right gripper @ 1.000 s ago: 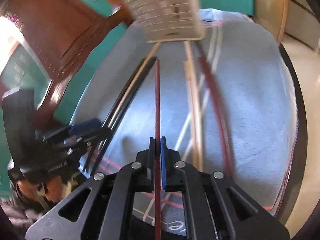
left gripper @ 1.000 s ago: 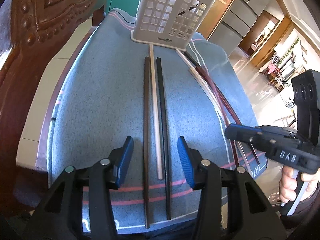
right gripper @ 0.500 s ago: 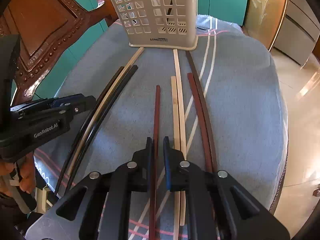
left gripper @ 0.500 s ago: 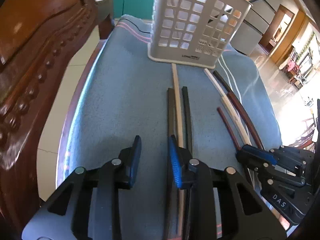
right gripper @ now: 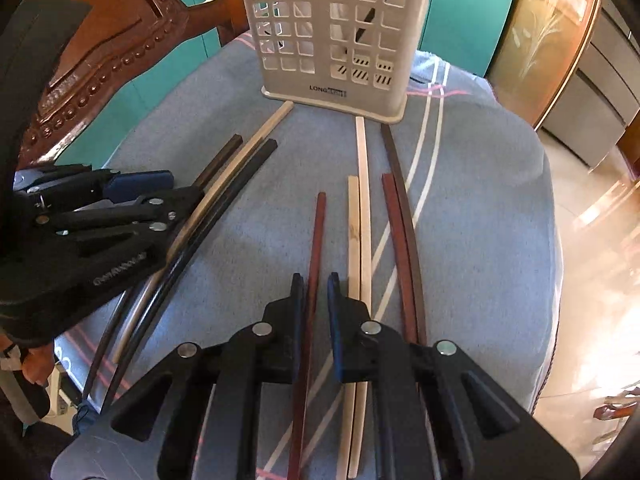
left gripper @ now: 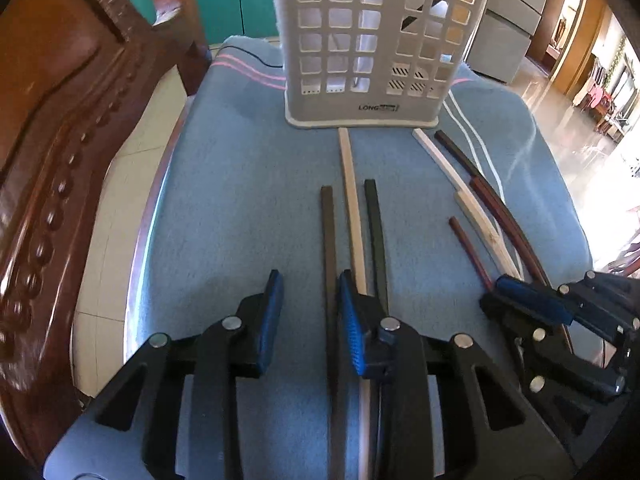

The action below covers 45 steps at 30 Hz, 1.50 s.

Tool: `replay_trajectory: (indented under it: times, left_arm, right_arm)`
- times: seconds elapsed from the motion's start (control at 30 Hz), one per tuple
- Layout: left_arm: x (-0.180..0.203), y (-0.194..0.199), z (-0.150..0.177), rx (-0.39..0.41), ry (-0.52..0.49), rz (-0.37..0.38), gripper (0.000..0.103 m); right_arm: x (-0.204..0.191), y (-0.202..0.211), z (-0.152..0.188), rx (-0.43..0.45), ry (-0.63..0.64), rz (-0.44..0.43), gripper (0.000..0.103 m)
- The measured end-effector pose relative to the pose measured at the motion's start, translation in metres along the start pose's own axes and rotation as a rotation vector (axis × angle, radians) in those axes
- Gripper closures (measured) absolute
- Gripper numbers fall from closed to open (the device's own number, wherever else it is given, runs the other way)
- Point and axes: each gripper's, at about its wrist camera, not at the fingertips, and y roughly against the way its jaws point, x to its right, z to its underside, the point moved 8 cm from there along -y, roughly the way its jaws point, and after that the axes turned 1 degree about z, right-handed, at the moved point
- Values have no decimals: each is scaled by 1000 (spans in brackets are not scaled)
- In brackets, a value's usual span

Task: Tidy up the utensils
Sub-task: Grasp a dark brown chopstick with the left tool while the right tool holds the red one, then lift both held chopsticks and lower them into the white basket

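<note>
Chopsticks lie in loose rows on a blue cloth (left gripper: 240, 200) before the white basket (left gripper: 380, 40). The right gripper (right gripper: 316, 308) straddles a red chopstick (right gripper: 316, 240), jaws slightly parted, not clamped; the left gripper (left gripper: 308, 312) stands open beside a dark chopstick (left gripper: 328, 232). The sticks look light, stiff and slick, best pinched near the thick end. A carved wooden chair (left gripper: 60, 120) crowds the table; teal cabinets (right gripper: 460, 12) stand behind.

The right claw (right gripper: 313, 294) has opened around the red-brown chopstick (right gripper: 316, 240).
</note>
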Motion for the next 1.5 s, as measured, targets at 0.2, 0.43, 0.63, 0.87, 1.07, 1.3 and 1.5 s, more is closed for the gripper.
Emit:
replay_trajectory:
  times: [0.2, 0.43, 0.63, 0.87, 1.07, 1.3, 1.5]
  left_arm:
    - [0, 6, -5, 6, 39, 65, 96]
    - [-8, 94, -23, 201, 73, 121, 96]
    - [-11, 186, -51, 402, 63, 145, 96]
    - [-23, 261, -124, 620, 154, 122, 96]
    - [-39, 295, -189, 788, 280, 87, 96]
    - [-33, 226, -200, 707, 249, 13, 96]
    - [-33, 190, -189, 639, 231, 19, 96]
  right_arm:
    - [2, 15, -8, 58, -44, -137, 98]
    - [22, 117, -23, 272, -68, -218, 98]
    - [47, 197, -41, 454, -108, -241, 98]
    - [79, 263, -120, 665, -167, -220, 98]
    - [99, 287, -191, 830, -234, -140, 98]
    - [97, 213, -205, 772, -221, -77, 98]
    - [86, 179, -194, 712, -200, -59, 98]
